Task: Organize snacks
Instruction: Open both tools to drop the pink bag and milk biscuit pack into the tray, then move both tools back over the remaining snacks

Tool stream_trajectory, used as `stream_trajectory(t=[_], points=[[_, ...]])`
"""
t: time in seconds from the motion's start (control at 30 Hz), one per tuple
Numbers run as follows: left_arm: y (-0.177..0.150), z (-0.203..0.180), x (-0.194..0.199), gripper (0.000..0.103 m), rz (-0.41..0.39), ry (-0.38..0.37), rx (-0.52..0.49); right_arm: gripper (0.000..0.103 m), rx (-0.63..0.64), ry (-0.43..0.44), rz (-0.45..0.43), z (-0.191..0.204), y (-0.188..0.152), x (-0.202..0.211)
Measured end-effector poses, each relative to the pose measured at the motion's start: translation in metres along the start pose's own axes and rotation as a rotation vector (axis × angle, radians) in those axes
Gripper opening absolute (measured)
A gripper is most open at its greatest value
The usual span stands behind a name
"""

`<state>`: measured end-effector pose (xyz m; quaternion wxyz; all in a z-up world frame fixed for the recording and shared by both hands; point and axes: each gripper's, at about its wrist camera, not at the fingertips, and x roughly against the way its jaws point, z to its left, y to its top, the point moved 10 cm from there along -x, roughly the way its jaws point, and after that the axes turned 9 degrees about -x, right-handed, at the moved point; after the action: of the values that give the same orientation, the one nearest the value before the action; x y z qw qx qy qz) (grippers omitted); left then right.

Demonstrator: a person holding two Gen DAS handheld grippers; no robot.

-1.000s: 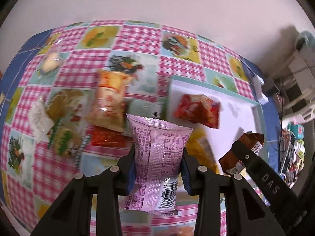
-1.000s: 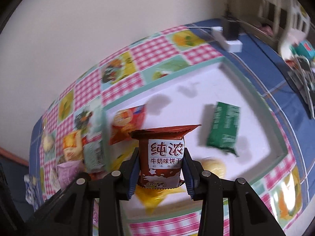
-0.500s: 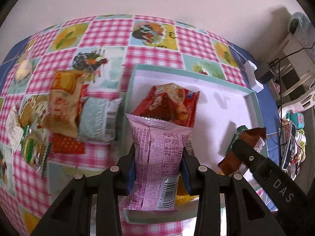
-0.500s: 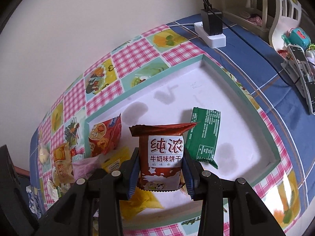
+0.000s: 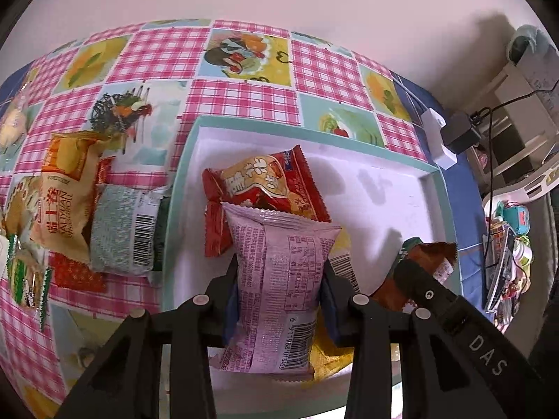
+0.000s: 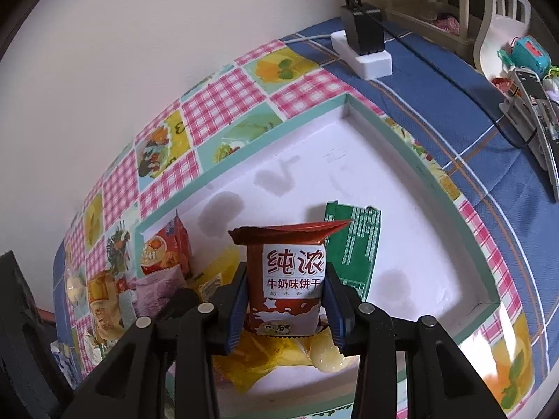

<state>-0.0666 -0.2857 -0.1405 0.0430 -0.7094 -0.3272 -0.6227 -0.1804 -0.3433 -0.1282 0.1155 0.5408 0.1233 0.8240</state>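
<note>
The left tool (image 5: 279, 293) has a crinkly pink packet (image 5: 279, 279) between its pads, jaws just easing apart though the pads look to be touching it; the packet's lower end hides a yellow wrapper (image 5: 328, 356) underneath. The right tool (image 6: 284, 300) is clamped on a glossy brown biscuit packet (image 6: 286, 289), covering most of a pale round sweet (image 6: 332, 359). Both hang over the near end of the shallow white tray (image 6: 394, 132) with its teal rim, further in than a second ago. A red foil packet (image 5: 265, 192) lies at the tray's left, a flat green packet (image 6: 353, 244) toward the right. Left of the tray on the checked bench (image 5: 244, 97), an orange packet (image 5: 66, 188) overlaps a grey-green one (image 5: 122, 230).
</note>
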Motion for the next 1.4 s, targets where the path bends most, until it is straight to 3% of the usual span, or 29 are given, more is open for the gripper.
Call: stream_trajectory(t=[0.17,0.4,0.53,0.6,0.67,0.73,0.87,0.93,1.2,1.4], points=[[0.0,-0.001,0.007,0.062,0.024,-0.016,0.01,0.046,-0.008,0.01,-0.035,0.001,0.008,0.015],[0.002,0.004,0.035,0.063,0.006,-0.01,0.016,0.046,0.017,0.011,-0.055,0.004,0.006,0.026],[-0.001,0.025,0.047,0.069,-0.015,0.058,0.047,0.046,0.038,-0.011,-0.042,0.003,-0.002,0.023],[-0.005,0.043,0.051,0.088,-0.028,0.113,0.074,0.055,0.056,-0.027,-0.03,0.003,-0.008,0.02],[-0.011,0.063,0.054,0.088,-0.034,0.175,0.1,0.076,0.076,-0.047,-0.025,0.005,-0.015,0.016],[-0.017,0.082,0.056,0.088,-0.027,0.215,0.126,0.077,0.1,-0.058,-0.02,0.007,-0.02,0.014],[-0.027,0.112,0.062,0.102,-0.037,0.259,0.187,0.097,0.15,-0.089,-0.023,0.012,-0.03,0.01],[-0.031,0.123,0.066,0.103,-0.038,0.276,0.206,0.103,0.168,-0.094,-0.023,0.014,-0.033,0.009],[-0.042,0.164,0.086,0.102,-0.045,0.341,0.27,0.103,0.194,-0.105,-0.012,0.024,-0.045,0.008],[-0.049,0.194,0.104,0.102,-0.068,0.344,0.373,0.103,0.211,-0.094,-0.01,0.034,-0.053,0.008]])
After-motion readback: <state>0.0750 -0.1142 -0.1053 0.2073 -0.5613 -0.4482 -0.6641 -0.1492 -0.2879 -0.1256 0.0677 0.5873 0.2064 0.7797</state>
